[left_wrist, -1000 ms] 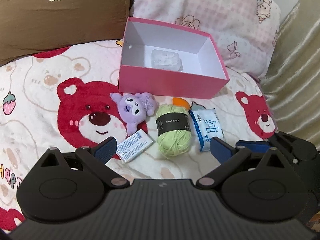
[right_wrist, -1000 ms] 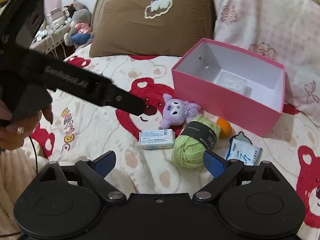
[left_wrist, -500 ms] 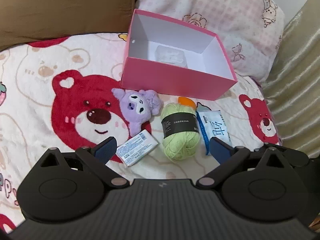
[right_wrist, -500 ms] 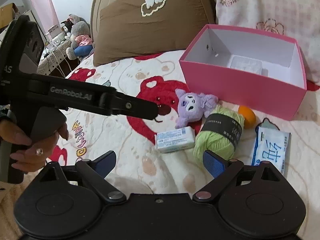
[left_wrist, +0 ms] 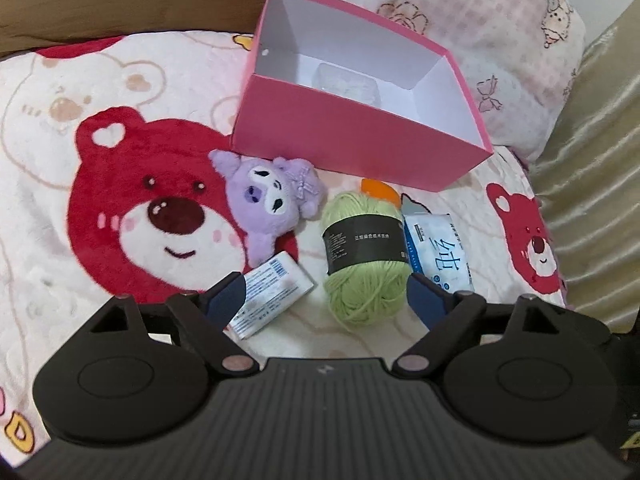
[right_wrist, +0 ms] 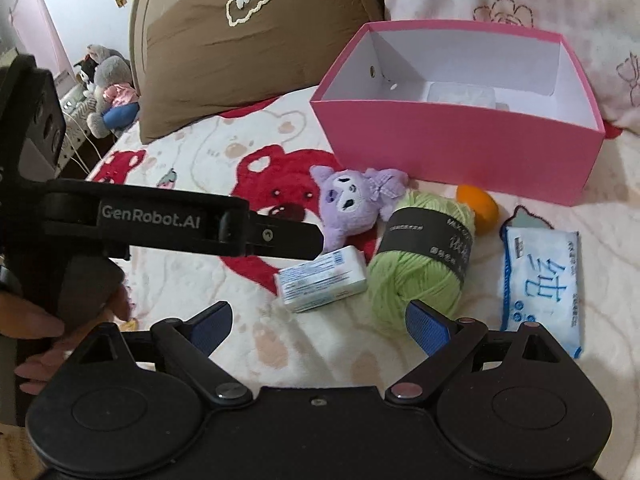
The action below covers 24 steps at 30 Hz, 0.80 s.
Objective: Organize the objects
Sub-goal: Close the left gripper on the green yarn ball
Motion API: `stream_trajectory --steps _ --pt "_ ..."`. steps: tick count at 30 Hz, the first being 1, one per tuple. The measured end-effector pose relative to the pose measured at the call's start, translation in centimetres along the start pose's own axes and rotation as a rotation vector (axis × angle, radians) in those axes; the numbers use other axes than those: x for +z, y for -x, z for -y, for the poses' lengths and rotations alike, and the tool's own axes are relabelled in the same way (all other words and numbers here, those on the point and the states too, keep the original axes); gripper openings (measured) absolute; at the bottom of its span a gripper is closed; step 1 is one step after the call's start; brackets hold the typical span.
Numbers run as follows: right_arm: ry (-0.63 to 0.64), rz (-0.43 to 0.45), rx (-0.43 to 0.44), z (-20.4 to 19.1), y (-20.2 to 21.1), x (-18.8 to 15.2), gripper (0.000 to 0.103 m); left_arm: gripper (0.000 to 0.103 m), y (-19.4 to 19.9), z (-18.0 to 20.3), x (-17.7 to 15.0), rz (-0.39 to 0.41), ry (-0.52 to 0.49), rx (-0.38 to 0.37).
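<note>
A pink box (left_wrist: 360, 136) (right_wrist: 460, 160) stands open on the bed with a clear plastic item (left_wrist: 346, 82) inside. In front of it lie a purple plush (left_wrist: 272, 196) (right_wrist: 352, 204), a green yarn ball (left_wrist: 364, 256) (right_wrist: 420, 264), a white soap bar (left_wrist: 272, 294) (right_wrist: 320, 278), a tissue pack (left_wrist: 440, 256) (right_wrist: 540, 284) and a small orange thing (right_wrist: 478, 206). My left gripper (left_wrist: 326, 300) (right_wrist: 304, 240) hovers low over the soap and yarn, its jaws closing, pads touching neither. My right gripper (right_wrist: 320, 324) is open and holds nothing, just short of the soap and yarn.
A bear-print blanket (left_wrist: 140, 184) covers the bed. A brown pillow (right_wrist: 248, 52) and a pink patterned pillow (left_wrist: 460, 12) lean behind the box. Gold fabric (left_wrist: 592, 160) hangs at the right. A hand (right_wrist: 40, 320) holds the left gripper; soft toys (right_wrist: 108, 88) sit far left.
Both grippers have come down and closer to the objects. The left jaws have narrowed a little. In the right wrist view the left gripper has sunk toward the soap bar.
</note>
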State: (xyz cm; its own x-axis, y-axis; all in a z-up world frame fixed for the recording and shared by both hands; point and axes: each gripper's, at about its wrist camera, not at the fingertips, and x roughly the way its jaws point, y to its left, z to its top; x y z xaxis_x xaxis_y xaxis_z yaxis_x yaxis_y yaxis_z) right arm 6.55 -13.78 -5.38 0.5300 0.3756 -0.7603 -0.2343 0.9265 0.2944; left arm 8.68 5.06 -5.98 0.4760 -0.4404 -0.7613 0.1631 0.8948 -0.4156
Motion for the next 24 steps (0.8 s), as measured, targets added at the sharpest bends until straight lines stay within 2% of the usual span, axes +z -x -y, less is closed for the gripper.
stream_trajectory --steps 2,5,6,10,13,15,18,23,24 --pt "0.055 0.024 -0.055 0.0 -0.5 -0.2 0.095 0.086 -0.5 -0.2 0.0 0.006 0.012 -0.021" --pt "0.201 0.057 -0.224 -0.2 -1.9 -0.7 0.095 0.078 -1.3 -0.7 0.1 0.011 0.049 -0.050" --pt "0.213 0.052 -0.243 0.2 -2.3 -0.8 0.094 0.076 -1.6 -0.8 0.1 0.018 0.054 -0.061" --pt "0.133 0.047 -0.189 2.1 -2.8 -0.4 0.093 0.073 -2.5 -0.4 0.2 0.047 0.009 -0.093" --pt "0.154 0.076 -0.159 2.0 -3.2 -0.3 0.092 0.073 -3.5 -0.1 0.1 0.029 -0.002 -0.121" --pt "0.184 0.083 -0.146 1.5 -3.4 -0.6 0.091 0.069 -3.9 0.1 -0.2 0.024 -0.011 -0.133" --pt "0.199 0.080 -0.159 1.1 -4.1 -0.7 0.086 0.067 -4.4 0.4 -0.3 0.011 -0.047 -0.142" --pt "0.197 0.103 -0.230 1.6 -4.4 -0.8 0.076 0.067 -4.9 0.3 -0.1 0.017 -0.049 -0.172" --pt "0.189 0.100 -0.231 1.8 -4.5 -0.8 0.076 0.063 -5.2 0.3 0.0 0.020 -0.045 -0.174"
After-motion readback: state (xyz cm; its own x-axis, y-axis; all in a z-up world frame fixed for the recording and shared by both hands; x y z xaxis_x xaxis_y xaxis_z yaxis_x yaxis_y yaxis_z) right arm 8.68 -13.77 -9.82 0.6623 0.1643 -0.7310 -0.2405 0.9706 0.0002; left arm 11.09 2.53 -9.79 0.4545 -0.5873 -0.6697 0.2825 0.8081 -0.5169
